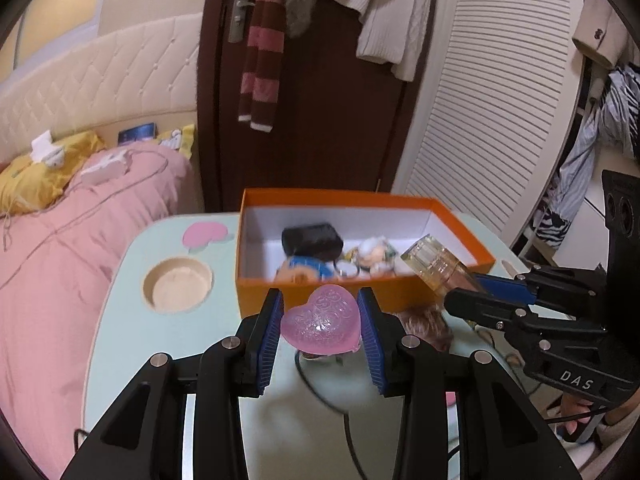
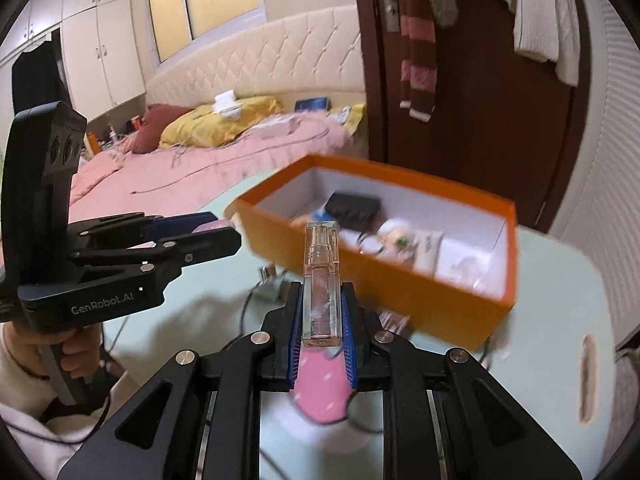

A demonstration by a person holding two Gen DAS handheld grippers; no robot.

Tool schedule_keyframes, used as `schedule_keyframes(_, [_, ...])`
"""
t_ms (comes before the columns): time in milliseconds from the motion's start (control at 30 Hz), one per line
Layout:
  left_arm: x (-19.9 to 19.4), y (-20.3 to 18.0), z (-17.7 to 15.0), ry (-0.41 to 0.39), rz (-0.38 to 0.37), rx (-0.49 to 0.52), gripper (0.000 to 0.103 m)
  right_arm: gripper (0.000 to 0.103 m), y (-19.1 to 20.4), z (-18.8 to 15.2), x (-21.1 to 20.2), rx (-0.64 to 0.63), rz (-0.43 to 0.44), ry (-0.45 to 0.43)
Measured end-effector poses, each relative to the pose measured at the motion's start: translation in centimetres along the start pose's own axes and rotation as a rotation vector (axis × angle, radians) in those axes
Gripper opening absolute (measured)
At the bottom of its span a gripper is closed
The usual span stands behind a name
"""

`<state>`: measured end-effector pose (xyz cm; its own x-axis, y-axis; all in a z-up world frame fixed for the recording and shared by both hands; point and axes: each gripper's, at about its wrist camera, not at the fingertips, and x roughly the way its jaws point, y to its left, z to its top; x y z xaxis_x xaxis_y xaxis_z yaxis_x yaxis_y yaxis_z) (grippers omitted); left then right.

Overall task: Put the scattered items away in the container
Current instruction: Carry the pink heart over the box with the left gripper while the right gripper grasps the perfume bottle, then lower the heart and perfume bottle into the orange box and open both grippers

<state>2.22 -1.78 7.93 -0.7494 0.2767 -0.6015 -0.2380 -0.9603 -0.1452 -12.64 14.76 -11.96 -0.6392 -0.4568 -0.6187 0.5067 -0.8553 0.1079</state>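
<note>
Pink translucent heart-shaped embossed trinket (image 1: 320, 318): centre-low of left-wrist frame, just short of open orange cardboard box (image 1: 362, 298). Looks light, rigid, glossy; lobes curved, so likely slippery; best held across widest flanks.

Left gripper (image 1: 320, 334): blue pads half closed, pressed on heart's two sides.

Clear rectangular glass perfume bottle (image 2: 321, 280): centre of right-wrist frame, neck toward box. Probably heavier, fragile; flat sides give sure hold.

Right gripper (image 2: 321, 320): nearly closed, clamping bottle's lower body.

Box holds black pouch (image 1: 312, 240), small toys; motion blur, details uncertain.
</note>
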Motion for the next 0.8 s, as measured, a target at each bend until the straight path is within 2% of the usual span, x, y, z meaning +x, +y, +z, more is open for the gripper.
schedule_keyframes(167, [1.6,-0.6,2.4,-0.011,-0.018,0.020,0.036,0.019,0.4,4.0,0.0,0.013,-0.038,-0.026])
schedule_keyframes(200, [2.1,-0.7,2.7,-0.009,-0.020,0.022,0.036,0.019,-0.2,4.2,0.6,0.023,-0.044,-0.026])
schedule_keyframes(300, [3.5,-1.0,3.6,-0.001,-0.029,0.026,0.036,0.019,-1.6,4.3,-1.4,0.053,-0.055,-0.024])
schedule_keyframes(367, [4.6,-1.0,3.9,0.016,-0.035,0.023,0.036,0.019,-2.1,4.5,-1.3,0.071,-0.069,-0.021])
schedule_keyframes(400, [5.1,-1.0,4.0,0.022,-0.036,0.021,0.036,0.019,-1.0,4.9,-4.4,0.077,-0.074,-0.022])
schedule_keyframes(433, [5.6,-1.0,4.0,0.028,-0.038,0.019,0.036,0.019,-0.7,5.0,-5.8,0.084,-0.078,-0.023])
schedule_keyframes(533, [6.9,-1.0,4.2,0.043,-0.044,0.011,0.036,0.019,-0.8,5.7,-7.2,0.102,-0.090,-0.023])
schedule_keyframes(800, [9.7,-0.9,3.3,0.098,-0.041,-0.005,0.036,0.019,-1.8,5.4,-6.3,0.125,-0.104,0.001])
